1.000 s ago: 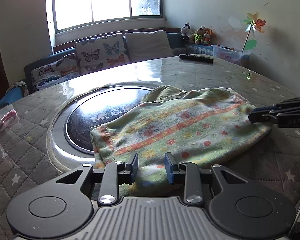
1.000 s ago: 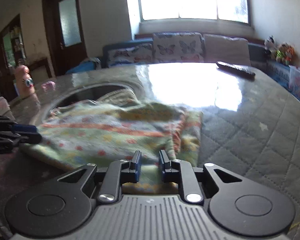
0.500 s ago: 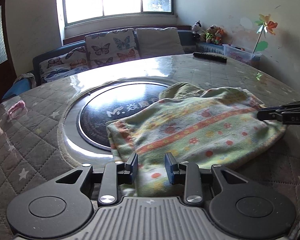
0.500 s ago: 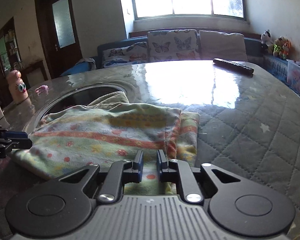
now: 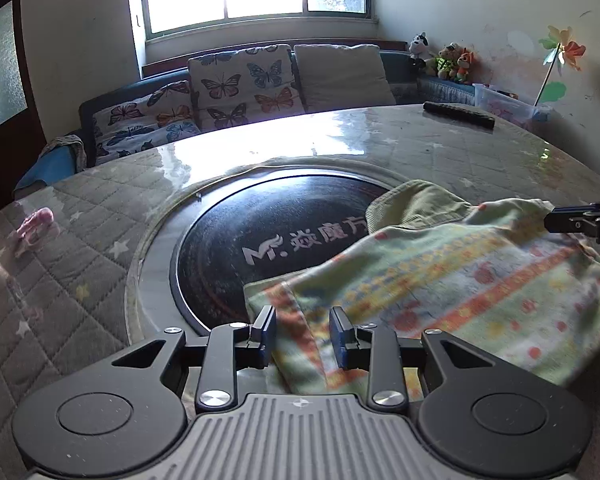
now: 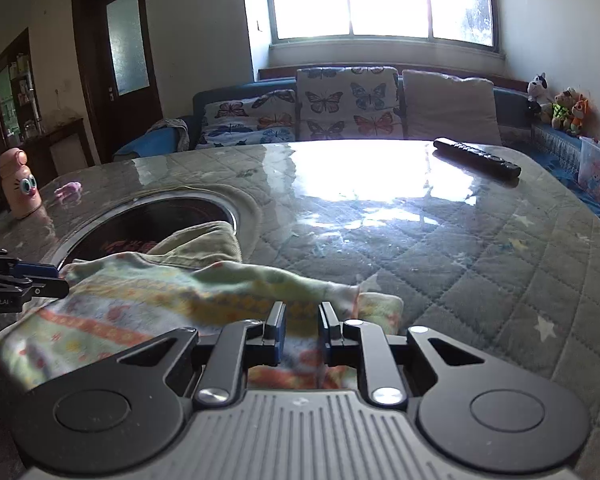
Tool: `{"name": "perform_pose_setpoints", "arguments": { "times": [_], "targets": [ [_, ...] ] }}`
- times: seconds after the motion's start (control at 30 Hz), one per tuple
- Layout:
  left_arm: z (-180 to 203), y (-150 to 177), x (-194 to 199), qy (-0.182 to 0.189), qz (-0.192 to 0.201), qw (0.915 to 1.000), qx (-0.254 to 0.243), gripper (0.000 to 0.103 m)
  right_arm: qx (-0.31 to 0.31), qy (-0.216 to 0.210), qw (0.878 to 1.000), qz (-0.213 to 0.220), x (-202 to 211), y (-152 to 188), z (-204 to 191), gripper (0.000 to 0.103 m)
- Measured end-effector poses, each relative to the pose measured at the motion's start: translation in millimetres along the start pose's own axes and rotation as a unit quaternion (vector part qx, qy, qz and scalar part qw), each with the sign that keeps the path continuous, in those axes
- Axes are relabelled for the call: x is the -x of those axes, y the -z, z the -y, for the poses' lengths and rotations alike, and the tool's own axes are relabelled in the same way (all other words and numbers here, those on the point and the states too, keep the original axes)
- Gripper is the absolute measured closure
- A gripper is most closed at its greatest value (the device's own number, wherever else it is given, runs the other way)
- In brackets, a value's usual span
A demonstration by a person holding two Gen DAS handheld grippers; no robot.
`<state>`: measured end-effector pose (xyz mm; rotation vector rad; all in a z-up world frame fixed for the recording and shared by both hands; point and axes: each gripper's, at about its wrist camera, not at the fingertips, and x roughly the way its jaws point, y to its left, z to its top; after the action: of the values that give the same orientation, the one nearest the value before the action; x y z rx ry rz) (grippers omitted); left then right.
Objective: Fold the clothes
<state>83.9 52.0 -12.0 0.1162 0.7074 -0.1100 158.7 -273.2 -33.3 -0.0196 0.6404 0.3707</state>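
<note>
Since a second ago both grippers have slid sideways across the table, dragging the garment (image 5: 460, 276) off the black disc (image 5: 268, 248), so that more of the disc and its white lettering now shows. The right gripper's jaws have just been opening, with cloth between them.

Left wrist view: the left gripper (image 5: 302, 330) stands partly open, its blue-padded fingers (image 5: 265, 330) a modest gap apart. The hem of the garment runs through that gap, but whether the pads press on it cannot be told. The garment is soft, fleecy, pale green with orange bands and red dots, with a plain olive ribbed piece at its far edge. It lies partly on the glossy disc and its metal ring, partly on the quilted, star-stitched table cover (image 5: 68, 280). The right gripper (image 5: 556, 222) shows at the right edge, at the cloth's far corner. A remote (image 5: 458, 115) lies far back.

Right wrist view: the right gripper (image 6: 302, 326) has a narrow gap; a raised fold of the garment (image 6: 160, 304) lies between the fingers (image 6: 277, 326), and the pads seem clear of it. The left gripper (image 6: 40, 280) is at the cloth's left edge. The table is shiny with glare.
</note>
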Motion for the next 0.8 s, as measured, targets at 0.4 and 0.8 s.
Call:
{"name": "perform_pose_setpoints", "arguments": {
  "times": [0.4, 0.8],
  "targets": [
    [-5.5, -2.8, -12.9, -0.018, -0.004, 0.9998, -0.002, 0.07, -0.007, 0.012, 1.0, -0.009, -19.0, -8.0, 9.9, 0.087],
    [-14.8, -6.4, -12.9, -0.028, -0.002, 0.9994, 0.022, 0.065, 0.013, -0.013, 1.0, 0.016, 12.9, -10.4, -11.4, 0.072]
  ]
}}
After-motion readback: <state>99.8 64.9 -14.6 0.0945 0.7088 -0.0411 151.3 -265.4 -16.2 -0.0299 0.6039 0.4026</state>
